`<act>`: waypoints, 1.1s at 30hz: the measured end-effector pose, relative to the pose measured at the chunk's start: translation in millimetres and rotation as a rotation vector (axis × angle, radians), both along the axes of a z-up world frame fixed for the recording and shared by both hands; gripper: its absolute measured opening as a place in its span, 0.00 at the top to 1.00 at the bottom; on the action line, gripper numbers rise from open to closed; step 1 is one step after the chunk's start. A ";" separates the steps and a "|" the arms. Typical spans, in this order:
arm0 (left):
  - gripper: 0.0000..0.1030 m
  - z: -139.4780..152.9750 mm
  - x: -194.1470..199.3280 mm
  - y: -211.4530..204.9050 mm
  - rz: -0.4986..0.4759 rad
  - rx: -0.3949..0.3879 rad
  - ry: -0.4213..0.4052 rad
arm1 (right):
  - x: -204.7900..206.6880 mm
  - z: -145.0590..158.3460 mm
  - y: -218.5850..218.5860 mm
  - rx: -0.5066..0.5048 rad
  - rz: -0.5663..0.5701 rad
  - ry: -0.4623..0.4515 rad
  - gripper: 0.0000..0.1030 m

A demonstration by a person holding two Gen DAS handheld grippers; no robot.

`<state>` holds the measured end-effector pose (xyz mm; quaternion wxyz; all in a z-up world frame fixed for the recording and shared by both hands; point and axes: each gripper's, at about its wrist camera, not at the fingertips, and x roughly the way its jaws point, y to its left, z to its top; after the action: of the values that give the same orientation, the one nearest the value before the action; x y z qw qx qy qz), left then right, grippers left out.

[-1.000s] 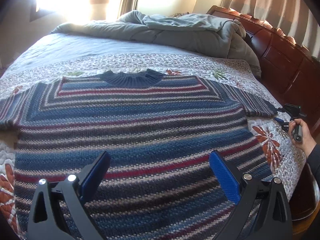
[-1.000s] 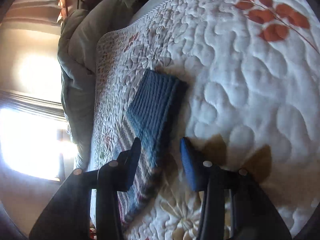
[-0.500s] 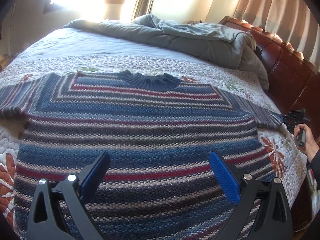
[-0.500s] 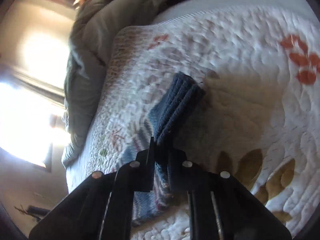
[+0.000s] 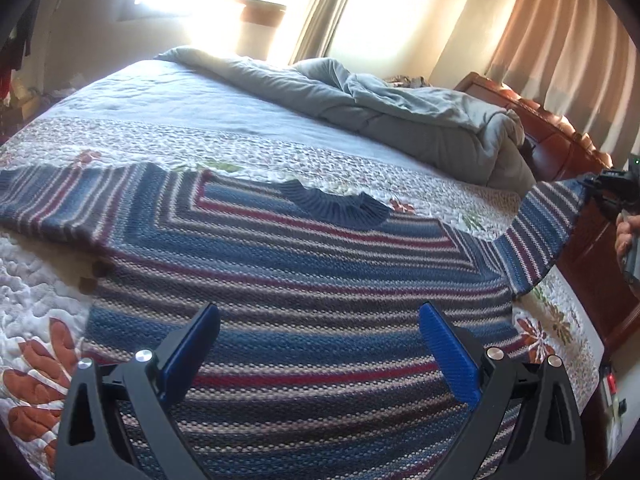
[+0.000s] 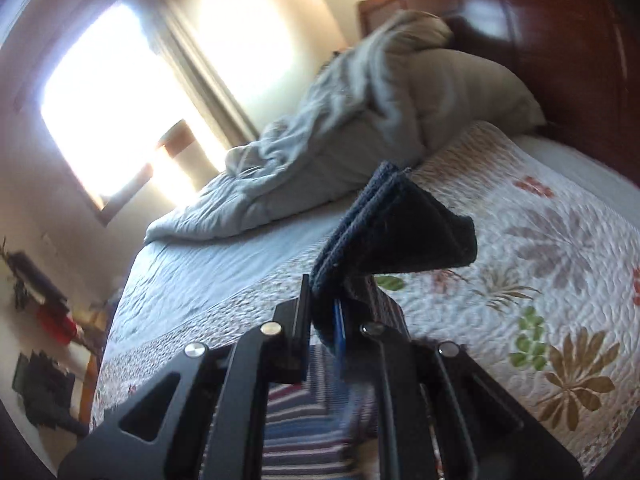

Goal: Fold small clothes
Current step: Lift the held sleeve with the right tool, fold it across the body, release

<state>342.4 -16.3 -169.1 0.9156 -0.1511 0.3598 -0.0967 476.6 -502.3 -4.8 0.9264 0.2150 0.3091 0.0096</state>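
While the left gripper (image 5: 318,356) hangs over the near half of the striped sweater (image 5: 304,292), its two blue pads (image 5: 448,356) stand wide apart with nothing between them, and only knit shows in the gap. Seen from the left wrist, the sweater lies spread flat on the flowered quilt (image 5: 36,300) of the bed, its dark blue collar (image 5: 334,206) pointing to the far side. One sleeve (image 5: 52,204) rests flat on the quilt at the far left. At the right edge the other sleeve (image 5: 540,228) is raised off the quilt and slopes up to the right gripper (image 5: 612,192), held by a hand (image 5: 626,236) that is only partly in view. A rumpled grey duvet (image 5: 400,120) is heaped on the far side of the bed, and a red-brown wooden headboard (image 5: 560,148) runs along the right, with curtains (image 5: 560,48) behind it.

From the right wrist, the right gripper (image 6: 322,320) is clenched on the dark blue cuff (image 6: 384,232) of the sweater sleeve, the ribbed cloth pinched between its jaws and standing up above the fingertips in a loose fold. Striped knit (image 6: 304,424) trails down under the gripper, blurred. Beyond it lie the quilt (image 6: 540,280), the grey duvet (image 6: 340,148) and the headboard (image 6: 560,40), with a bright window (image 6: 104,92) at the far left
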 end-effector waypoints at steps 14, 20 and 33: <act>0.04 0.7 3.6 64.8 0.085 -0.098 0.032 | 28.7 -8.9 224.0 -0.282 0.233 0.039 0.92; 0.04 -1.6 3.2 96.5 0.148 -0.118 0.047 | 30.0 -75.9 335.3 -0.463 0.360 0.109 0.92; 0.04 -9.3 6.8 120.8 0.168 -0.145 0.068 | 2.3 -215.1 454.5 -0.713 0.575 0.249 0.85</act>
<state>349.3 104.5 -178.4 0.8945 -0.2496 0.3686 -0.0402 478.9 -47.8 -219.9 0.8580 -0.2114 0.4489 0.1330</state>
